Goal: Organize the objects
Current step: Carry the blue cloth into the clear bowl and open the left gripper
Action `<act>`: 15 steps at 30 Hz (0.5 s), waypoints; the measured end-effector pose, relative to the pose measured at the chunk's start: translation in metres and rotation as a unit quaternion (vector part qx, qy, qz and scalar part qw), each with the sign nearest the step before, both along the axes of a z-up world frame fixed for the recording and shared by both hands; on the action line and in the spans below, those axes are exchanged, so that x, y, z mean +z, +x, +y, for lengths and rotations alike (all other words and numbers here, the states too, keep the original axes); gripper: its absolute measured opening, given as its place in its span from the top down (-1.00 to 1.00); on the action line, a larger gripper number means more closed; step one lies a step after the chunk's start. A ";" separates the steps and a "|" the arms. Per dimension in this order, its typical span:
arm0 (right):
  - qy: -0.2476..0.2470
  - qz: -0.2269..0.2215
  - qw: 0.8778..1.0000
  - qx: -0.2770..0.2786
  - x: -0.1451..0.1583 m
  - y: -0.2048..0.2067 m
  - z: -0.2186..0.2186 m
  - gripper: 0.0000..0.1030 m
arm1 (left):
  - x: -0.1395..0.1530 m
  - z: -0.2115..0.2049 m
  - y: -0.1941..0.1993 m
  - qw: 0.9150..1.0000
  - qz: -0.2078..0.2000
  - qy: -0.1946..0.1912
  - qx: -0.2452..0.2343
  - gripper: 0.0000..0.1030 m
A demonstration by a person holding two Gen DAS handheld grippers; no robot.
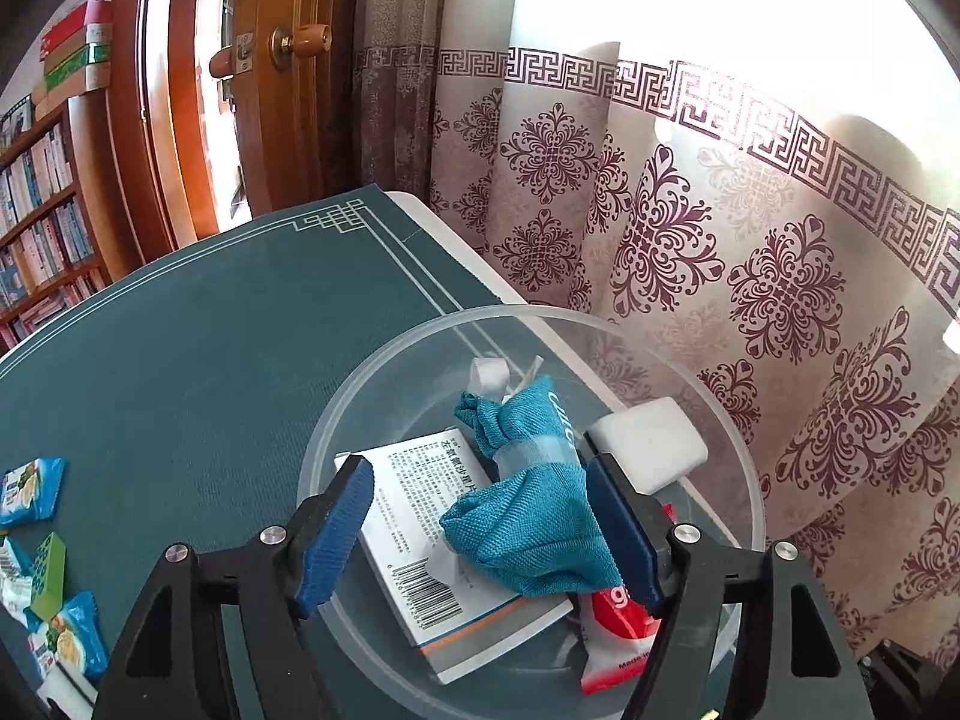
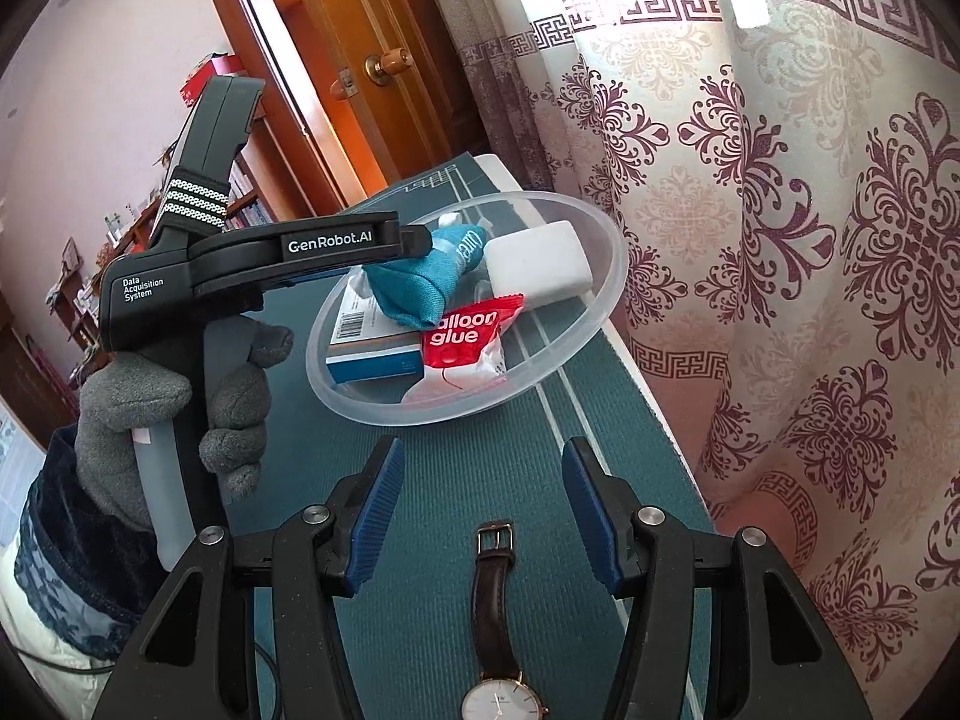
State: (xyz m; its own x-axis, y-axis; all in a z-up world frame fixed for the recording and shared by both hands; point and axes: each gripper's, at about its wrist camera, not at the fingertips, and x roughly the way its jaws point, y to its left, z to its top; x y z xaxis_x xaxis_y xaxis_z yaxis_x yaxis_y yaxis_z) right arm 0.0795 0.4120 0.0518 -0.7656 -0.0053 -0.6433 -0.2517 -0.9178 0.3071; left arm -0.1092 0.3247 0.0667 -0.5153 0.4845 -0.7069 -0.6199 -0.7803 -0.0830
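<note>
One clear bowl (image 1: 336, 420) holds one teal cloth bundle (image 1: 522, 516), one white box (image 1: 408, 504), one white block (image 1: 651, 441), one red glue packet (image 2: 462, 333). Left gripper (image 1: 480, 531) open above it, bundle between pads, right pad possibly touching. Right gripper (image 2: 480, 516) open over one wristwatch (image 2: 498, 630)

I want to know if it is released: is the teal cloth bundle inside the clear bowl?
Inside. The teal cloth bundle lies on a box within the clear bowl; left gripper pads stand apart.

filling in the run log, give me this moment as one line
left gripper: open over teal cloth bundle in clear bowl | right gripper: open above wristwatch | snack packets: on mat
</note>
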 end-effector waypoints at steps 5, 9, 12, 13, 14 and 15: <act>0.006 0.002 1.000 0.006 0.001 0.002 -0.007 -0.10 | 0.003 -0.014 0.009 1.000 0.015 -0.004 0.018 -0.70; 0.008 0.002 1.000 0.009 0.002 0.002 -0.009 -0.10 | 0.008 -0.023 0.018 0.999 0.028 -0.008 0.030 -0.84; 0.011 0.002 1.000 0.011 0.002 0.003 -0.012 -0.10 | 0.011 -0.029 0.026 0.998 0.040 -0.015 0.039 -0.88; 0.012 0.002 1.000 0.012 0.002 0.003 -0.013 -0.10 | 0.011 -0.030 0.028 0.998 0.044 -0.019 0.042 -0.90; 0.013 0.002 1.000 0.014 0.002 0.003 -0.014 -0.10 | 0.011 -0.031 0.030 0.998 0.048 -0.023 0.044 -0.91; 0.014 0.002 1.000 0.014 0.002 0.003 -0.015 -0.10 | 0.012 -0.033 0.033 0.997 0.053 -0.027 0.046 -0.92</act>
State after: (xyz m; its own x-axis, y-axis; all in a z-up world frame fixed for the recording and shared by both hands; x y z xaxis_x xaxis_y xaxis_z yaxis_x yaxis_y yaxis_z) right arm 0.0827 0.3970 0.0536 -0.7673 -0.0092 -0.6412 -0.2241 -0.9330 0.2815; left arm -0.0766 0.2919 0.0782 -0.6288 0.3933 -0.6707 -0.5478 -0.8363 0.0231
